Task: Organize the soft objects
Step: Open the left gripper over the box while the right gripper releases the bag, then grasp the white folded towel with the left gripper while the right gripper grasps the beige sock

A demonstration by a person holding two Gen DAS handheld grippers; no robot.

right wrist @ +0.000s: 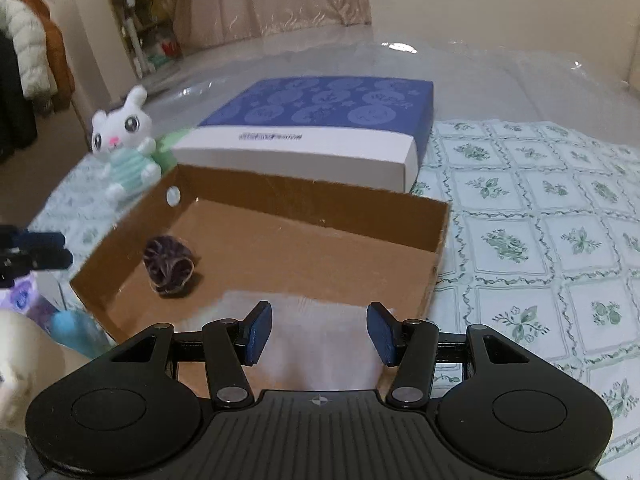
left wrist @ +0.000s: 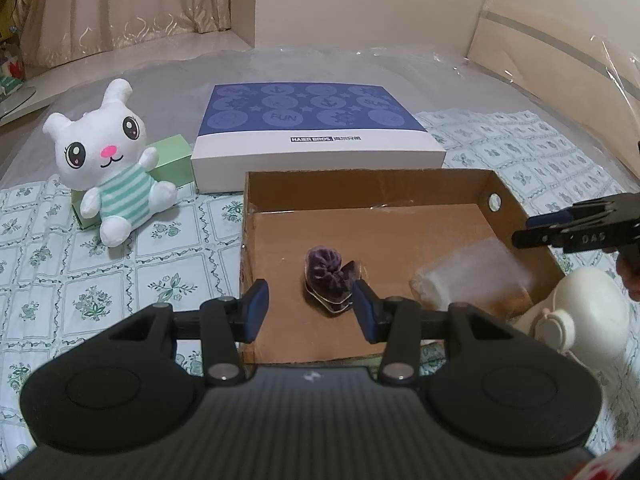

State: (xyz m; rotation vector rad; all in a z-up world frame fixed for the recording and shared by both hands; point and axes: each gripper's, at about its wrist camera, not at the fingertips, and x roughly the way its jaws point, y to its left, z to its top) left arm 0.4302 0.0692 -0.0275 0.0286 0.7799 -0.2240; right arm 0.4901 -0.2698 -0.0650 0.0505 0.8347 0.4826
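Observation:
An open cardboard box (left wrist: 360, 188) (right wrist: 300, 192) lies on the floral bedspread. Inside it rests a rolled purple fuzzy sock (left wrist: 330, 276) (right wrist: 170, 266). A white fluffy cloth (left wrist: 472, 276) (right wrist: 316, 340), blurred, lies at the box's near right corner. My left gripper (left wrist: 312, 312) (right wrist: 52, 248) hovers open over the box's near edge with nothing between its fingers. My right gripper (right wrist: 320, 332) (left wrist: 524, 230) stands open above the white cloth, and its pads do not press on it. A white bunny plush (left wrist: 112, 168) (right wrist: 124, 148) in a striped shirt sits left of the box.
A flat blue-and-white gift box (left wrist: 316, 128) (right wrist: 320, 128) lies behind the cardboard box, and a green carton (left wrist: 172, 160) props up the bunny. A cream plush (left wrist: 584, 312) sits by the box's right corner. Clear plastic sheeting covers the far bed.

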